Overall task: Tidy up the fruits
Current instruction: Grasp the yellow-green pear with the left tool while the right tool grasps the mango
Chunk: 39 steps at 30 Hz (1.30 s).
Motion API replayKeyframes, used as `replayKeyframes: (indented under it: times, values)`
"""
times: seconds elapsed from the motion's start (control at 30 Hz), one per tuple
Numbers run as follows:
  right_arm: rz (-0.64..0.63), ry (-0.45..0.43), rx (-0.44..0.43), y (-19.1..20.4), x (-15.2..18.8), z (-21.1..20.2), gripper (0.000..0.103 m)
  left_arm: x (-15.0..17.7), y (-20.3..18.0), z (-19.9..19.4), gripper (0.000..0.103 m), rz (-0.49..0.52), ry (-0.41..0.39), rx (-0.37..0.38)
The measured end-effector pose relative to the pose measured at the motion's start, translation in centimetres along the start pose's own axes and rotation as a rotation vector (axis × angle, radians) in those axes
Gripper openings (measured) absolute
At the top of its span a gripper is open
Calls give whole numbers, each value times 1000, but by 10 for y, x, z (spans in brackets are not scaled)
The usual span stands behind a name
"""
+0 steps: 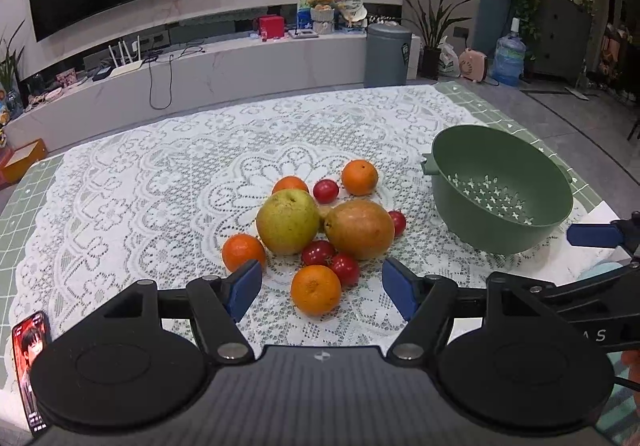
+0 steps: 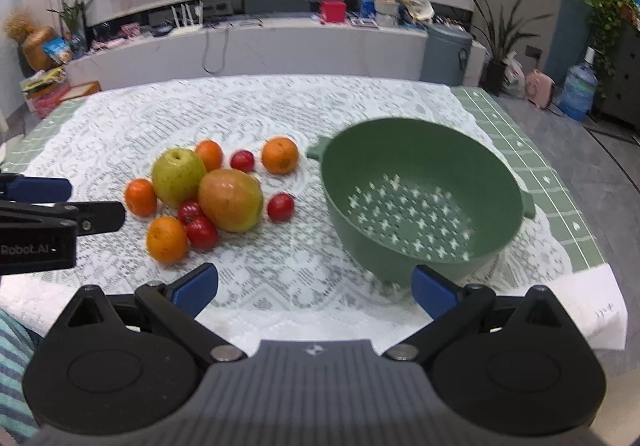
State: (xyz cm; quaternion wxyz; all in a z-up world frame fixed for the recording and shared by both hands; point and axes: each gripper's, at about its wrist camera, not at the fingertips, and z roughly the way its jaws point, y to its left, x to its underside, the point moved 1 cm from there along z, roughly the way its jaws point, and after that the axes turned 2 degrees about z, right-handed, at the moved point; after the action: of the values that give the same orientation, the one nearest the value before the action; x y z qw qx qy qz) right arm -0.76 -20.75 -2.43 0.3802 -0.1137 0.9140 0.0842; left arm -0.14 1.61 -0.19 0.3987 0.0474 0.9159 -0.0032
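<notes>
- Hovering over a lace-covered bench (image 1: 160, 166), two hand-held grippers face a pile of fruit; nothing has gone into the green colander (image 2: 424, 150) yet.
- Left gripper (image 1: 322, 288): its blue fingers (image 1: 244, 288) stand wide apart and hold nothing. An orange (image 1: 316, 289) lies between the fingertips, untouched.
- Just beyond those fingertips sit a green pear (image 1: 287, 222) and a reddish mango (image 1: 359, 229), touching each other, with small red fruits (image 1: 318, 252) tucked against them and more oranges (image 1: 359, 177) around the edges.
- Right gripper (image 2: 314, 288): its fingers (image 2: 434, 290) are also spread wide and empty. The colander stands just ahead of the right-hand finger; the fruit pile lies ahead and to the left.
- Handling, as a judgement: oranges look firm and round, likely to roll, so grip across the widest middle. Pear and mango seem heavier and smooth-skinned; take them across the belly with gentle pressure to avoid bruising. The small red fruits look soft and slippery, needing the lightest squeeze.
- The colander appears light, rigid plastic and may slide if bumped.
</notes>
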Motion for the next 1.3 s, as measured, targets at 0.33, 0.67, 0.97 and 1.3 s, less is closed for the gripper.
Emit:
replayKeyframes:
  times: [0.33, 0.67, 0.97, 1.3]
  values:
    - [-24, -32, -126, 8, -4, 11, 99, 1, 14, 8, 72, -59, 8, 41]
    - [-140, -96, -175, 23, -12, 32, 82, 0, 25, 25, 61, -81, 26, 46]
    - [-193, -50, -210, 32, -23, 71, 75, -6, 38, 47, 62, -108, 2, 32]
    - [-216, 24, -227, 45, -40, 111, 70, -13, 45, 85, 74, -36, 64, 90]
